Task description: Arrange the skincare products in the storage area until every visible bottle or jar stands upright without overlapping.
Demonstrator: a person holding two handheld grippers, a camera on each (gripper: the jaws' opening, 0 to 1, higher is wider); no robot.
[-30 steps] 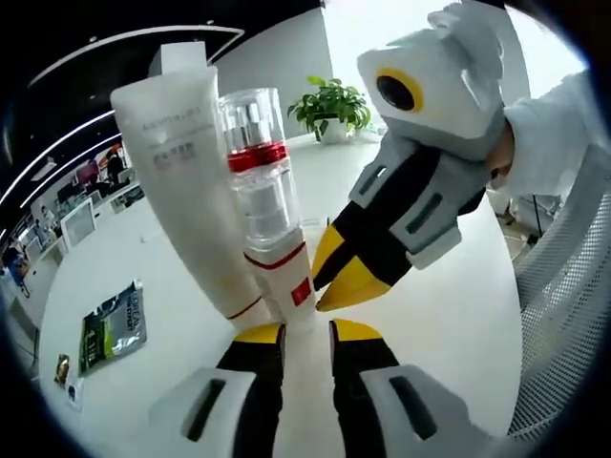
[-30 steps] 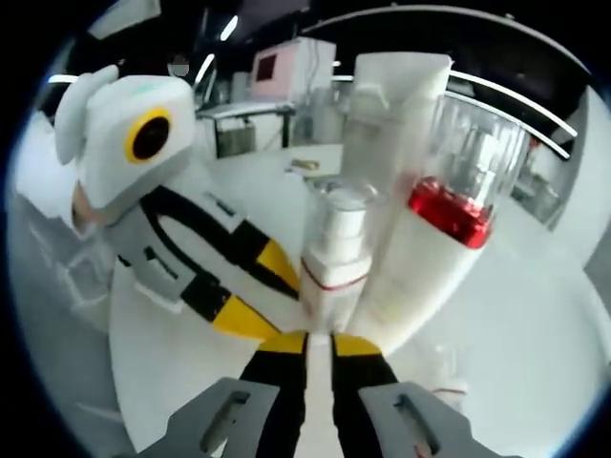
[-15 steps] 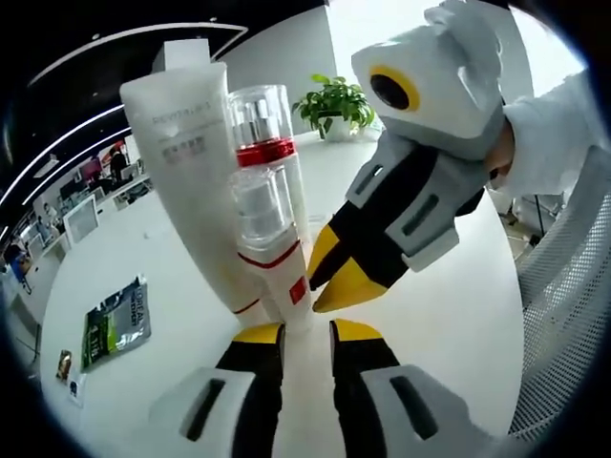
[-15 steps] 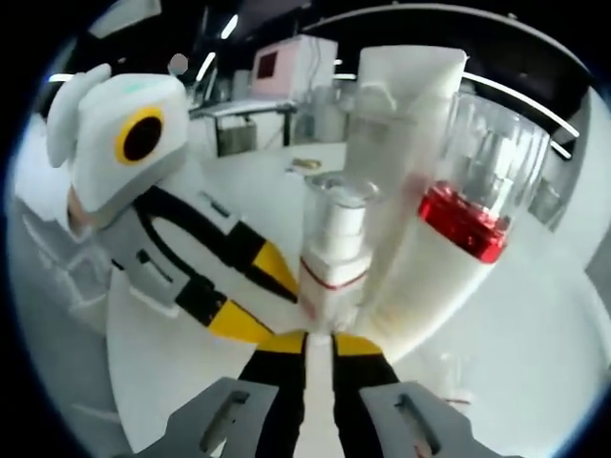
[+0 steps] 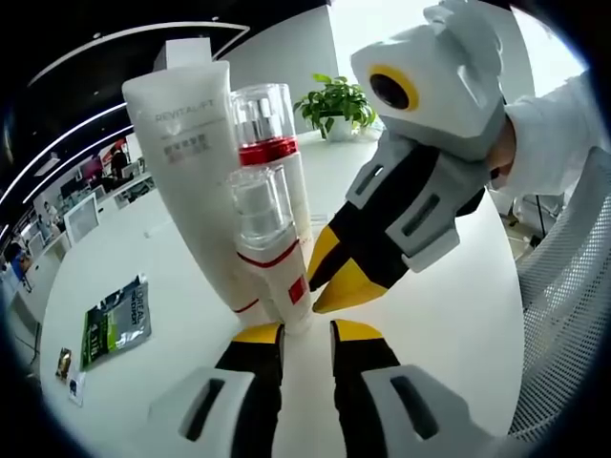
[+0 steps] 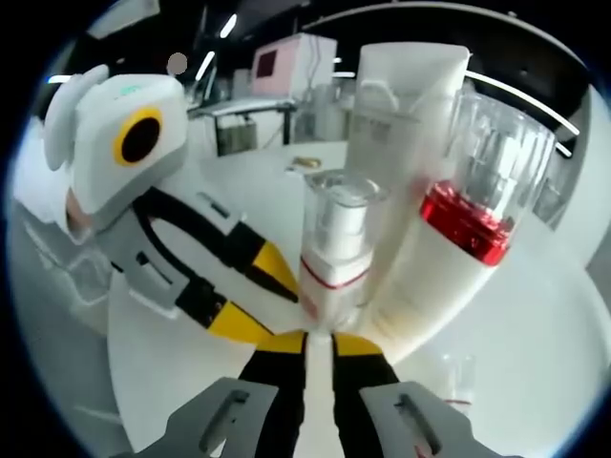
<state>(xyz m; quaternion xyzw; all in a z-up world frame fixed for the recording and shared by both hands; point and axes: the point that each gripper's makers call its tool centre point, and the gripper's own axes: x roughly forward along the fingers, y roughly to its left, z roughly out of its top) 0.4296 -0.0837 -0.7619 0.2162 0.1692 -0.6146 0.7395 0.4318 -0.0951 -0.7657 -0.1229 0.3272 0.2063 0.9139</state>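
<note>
The left gripper (image 5: 305, 329) stood nearly closed, holding nothing, its tips just short of the small bottle (image 5: 270, 256). The right gripper (image 6: 320, 341) was likewise nearly closed and empty at that bottle's base. Three products stood upright, crowded together: the small bottle, a red-banded bottle (image 5: 265, 145) and a tube (image 5: 196, 167) behind. Their bases partly overlapped from both views. One sachet (image 5: 115, 321) lay far left on the table (image 5: 449, 324).

White tube (image 5: 196, 181) with grey lettering; beside it a white bottle (image 5: 272, 181) with a red band and clear cap, and a small white bottle (image 5: 272, 258) with a red line; green sachet (image 5: 115, 322) on the white desk (image 5: 439, 315); yellow-tipped black jaws
</note>
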